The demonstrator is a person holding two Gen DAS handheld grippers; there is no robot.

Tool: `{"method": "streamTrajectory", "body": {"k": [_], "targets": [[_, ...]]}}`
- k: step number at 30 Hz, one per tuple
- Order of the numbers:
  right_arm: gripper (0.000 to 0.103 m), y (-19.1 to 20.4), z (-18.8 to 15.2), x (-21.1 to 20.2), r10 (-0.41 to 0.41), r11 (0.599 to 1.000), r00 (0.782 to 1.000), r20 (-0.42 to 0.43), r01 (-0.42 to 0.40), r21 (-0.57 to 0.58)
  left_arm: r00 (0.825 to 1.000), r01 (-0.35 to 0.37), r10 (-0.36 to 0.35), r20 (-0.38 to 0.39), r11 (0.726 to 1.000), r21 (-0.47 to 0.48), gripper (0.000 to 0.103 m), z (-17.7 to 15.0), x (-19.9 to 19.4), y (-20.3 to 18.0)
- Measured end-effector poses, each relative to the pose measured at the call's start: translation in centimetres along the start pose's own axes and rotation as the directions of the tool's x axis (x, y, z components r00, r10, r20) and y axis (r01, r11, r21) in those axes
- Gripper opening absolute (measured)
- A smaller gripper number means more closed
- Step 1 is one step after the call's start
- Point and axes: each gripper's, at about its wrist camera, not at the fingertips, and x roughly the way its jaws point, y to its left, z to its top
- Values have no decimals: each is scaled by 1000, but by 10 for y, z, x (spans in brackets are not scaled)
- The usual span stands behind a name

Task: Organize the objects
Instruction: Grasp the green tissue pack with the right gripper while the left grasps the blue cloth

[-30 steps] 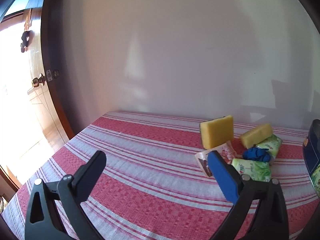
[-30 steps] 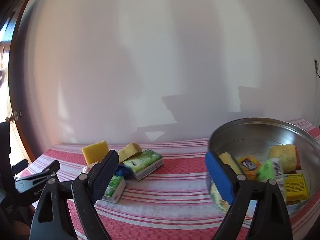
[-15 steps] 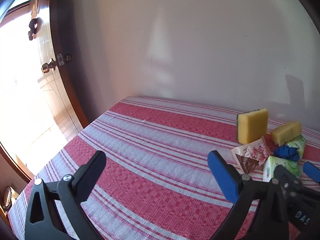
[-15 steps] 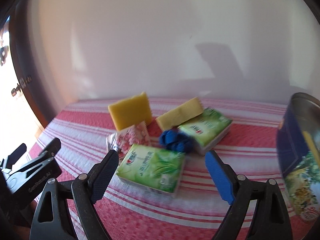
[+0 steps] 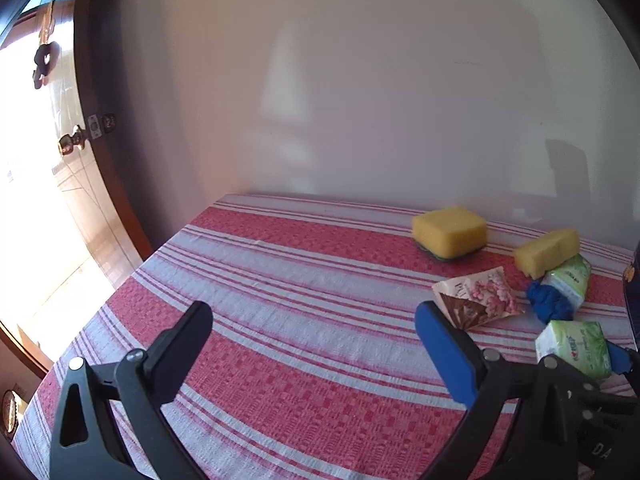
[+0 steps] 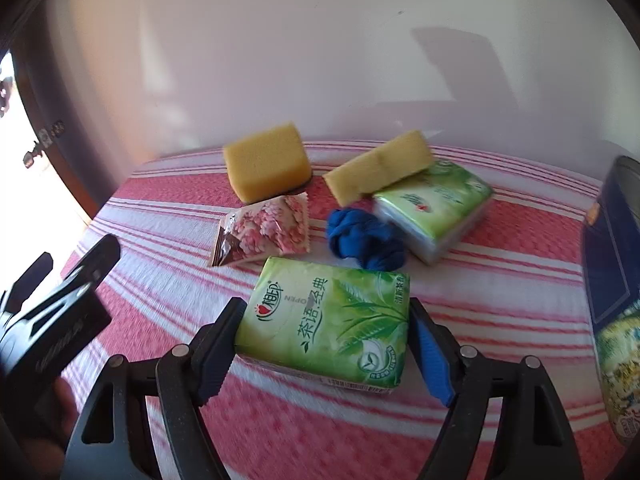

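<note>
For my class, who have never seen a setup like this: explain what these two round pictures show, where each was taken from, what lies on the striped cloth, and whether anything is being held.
There is no robot here. A person holds a two-finger clamp in each hand, with a wide-angle camera on each looking along its fingers.

One picture is from the left gripper. Its jaws stand open over the bare red-and-white striped tablecloth.

The other is from the right gripper. Its jaws have just been closing around the near green rectangular tissue pack; the black finger seems to touch the pack, the blue one shows a slight gap, so it is not firmly gripped.

Behind it lie a pink flowered foil sachet, a crumpled blue cloth, a second green tissue pack and two yellow sponges. A blue printed round tin stands at the right edge.
</note>
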Motion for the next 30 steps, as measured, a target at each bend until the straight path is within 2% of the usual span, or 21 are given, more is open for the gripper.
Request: {"method": "streamTrajectory", "body": {"k": [3,6,8,11,14,17,20,22,23,25,26,28,29,30], "targets": [[80,-18,-12,-27,0,1000,999,54,0,-12,996,84,-85,7,996,28,102,-2,-3,-13],[80,-34,-21,-58,-22,999,990,136,27,-33,989,144,-147,30,985,95,102,-3,-10,-30],[80,-51,-22,-77,-45,997,977,210,56,-44,979,196,-200,28,973,124,102,-4,-14,-43],[80,-62,-30,-99,-99,991,949,300,121,-57,960,280,-278,-28,953,112,102,-4,-10,-67],[80,-72,-37,-115,-158,979,919,361,193,-62,958,286,-279,-69,949,129,90,-1,0,-95],[80,-81,-39,-125,-186,973,901,392,225,-57,952,302,-293,-87,945,126,88,2,6,-119],[80,-91,-35,-131,-183,977,901,393,213,-33,949,302,-287,-132,947,112,87,5,17,-141],[80,-88,-34,-129,-182,978,903,389,206,-20,947,283,-264,-181,955,85,78,8,29,-149],[80,-88,-33,-127,-181,979,904,387,202,-14,941,281,-265,-209,958,54,74,9,38,-151],[80,-83,-30,-117,-180,980,905,385,198,-9,931,278,-265,-253,960,17,74,11,50,-153],[80,-86,-30,-120,-178,981,906,383,196,-7,918,288,-272,-288,958,13,74,10,57,-156],[80,-79,-21,-103,-175,981,909,378,191,-5,916,293,-269,-296,955,39,74,9,57,-161],[80,-79,-20,-102,-173,982,911,375,187,-3,916,296,-273,-293,954,36,70,9,56,-160],[80,-83,-24,-110,-172,983,912,374,185,0,915,305,-287,-284,952,19,52,9,55,-156]]}}
